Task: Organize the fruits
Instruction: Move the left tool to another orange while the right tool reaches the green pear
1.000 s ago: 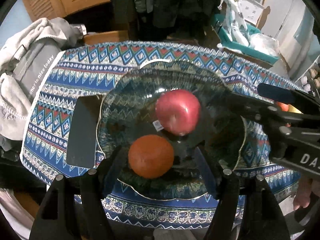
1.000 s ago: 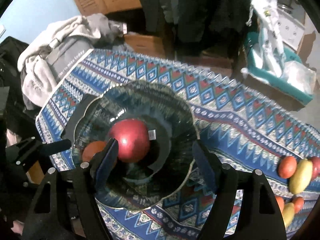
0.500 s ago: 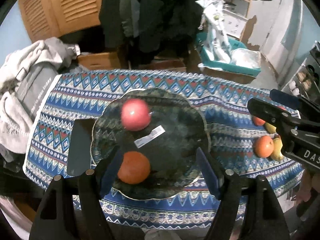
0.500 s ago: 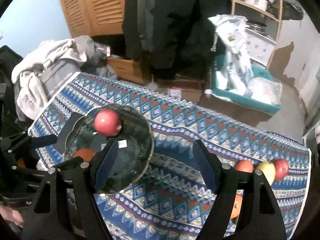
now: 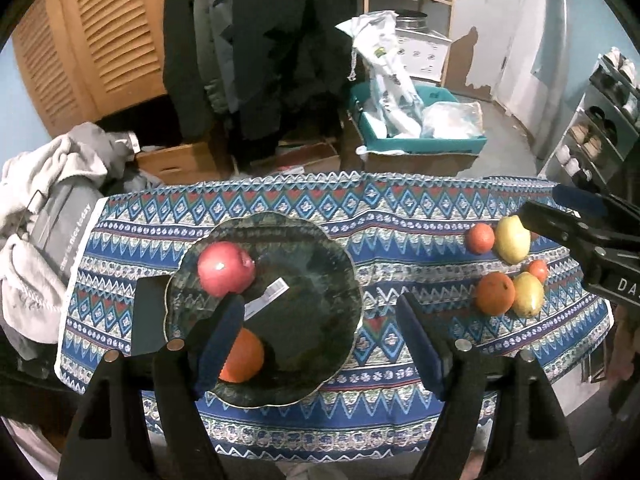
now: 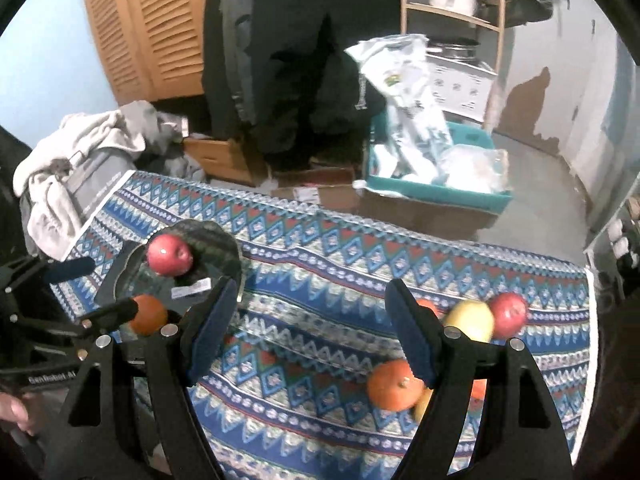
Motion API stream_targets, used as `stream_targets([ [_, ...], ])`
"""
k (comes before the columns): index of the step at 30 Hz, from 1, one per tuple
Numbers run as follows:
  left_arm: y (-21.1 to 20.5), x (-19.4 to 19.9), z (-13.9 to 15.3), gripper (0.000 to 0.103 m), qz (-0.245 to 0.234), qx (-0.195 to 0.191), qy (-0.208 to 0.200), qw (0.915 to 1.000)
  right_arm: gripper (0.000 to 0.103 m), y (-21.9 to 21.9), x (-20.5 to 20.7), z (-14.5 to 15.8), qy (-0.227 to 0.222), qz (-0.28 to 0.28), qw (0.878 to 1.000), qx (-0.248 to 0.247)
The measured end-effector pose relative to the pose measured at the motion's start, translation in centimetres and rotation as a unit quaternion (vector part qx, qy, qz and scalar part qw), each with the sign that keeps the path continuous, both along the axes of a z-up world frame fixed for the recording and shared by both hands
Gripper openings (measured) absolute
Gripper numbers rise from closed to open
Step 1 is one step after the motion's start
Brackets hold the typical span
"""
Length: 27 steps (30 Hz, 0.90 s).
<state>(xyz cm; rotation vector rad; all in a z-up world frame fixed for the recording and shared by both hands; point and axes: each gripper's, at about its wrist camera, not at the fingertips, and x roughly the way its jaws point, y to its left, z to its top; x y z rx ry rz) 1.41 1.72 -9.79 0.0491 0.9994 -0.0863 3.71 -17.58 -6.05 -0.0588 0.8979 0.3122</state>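
A: Both grippers have pulled up and back from the glass plate (image 5: 280, 398) since the earlier frames, where they hung close over it. The red apple (image 5: 226, 268) has rolled from the plate's middle to its upper-left rim, and the orange (image 5: 242, 356) sits at the lower left of the plate, half behind a pad.

B: And the jaws?

A: The left gripper (image 5: 320, 336) has just been opening; its jaws stand fairly wide with nothing between them. The right gripper (image 6: 310, 328) also gapes, empty, over the patterned worktop (image 6: 320, 280).

B: So the next pick is from the loose pile?

A: I judge so. In the right wrist view, the loose fruit lies at the lower right: a second orange (image 6: 394, 386), a yellow fruit (image 6: 470, 320) and another red apple (image 6: 508, 312) (a few more are hidden behind the right pad).

B: Which one first?

A: The second orange looks easiest; it is nearest the right gripper. Centre the jaws on it, come down from above, and close across its widest part.

B: Any risk?

A: It touches a neighbouring fruit, so a pad may nudge that one away. On release, set it low in the plate's middle; round fruit rolls on glass.
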Motion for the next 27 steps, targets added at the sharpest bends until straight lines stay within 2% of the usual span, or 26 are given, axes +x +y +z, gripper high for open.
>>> stream_targets([
  [7,-2.3,0.6,-0.5,0.08,-0.021,-0.001,0.003,0.9998,0.077,-3.9,-0.5,-0.4,0.006,-0.026,1.0,-0.006],
  [13,-5.4,1.6,-2.0,0.08,-0.046,-0.013,0.024,0.9986,0.077,-7.7,-0.6,-3.2,0.039,-0.062,0.997,-0.014],
  [21,-9.4,2.1,-4.1,0.08,-0.081,0.012,0.04,0.9958,0.077,-12.7,-0.8,-7.9,0.097,-0.113,0.989,-0.014],
  [27,-11.3,2.8,-5.8,0.08,-0.098,0.014,0.059,0.9933,0.077,-14.0,-0.8,-9.9,0.12,-0.127,0.985,-0.017],
])
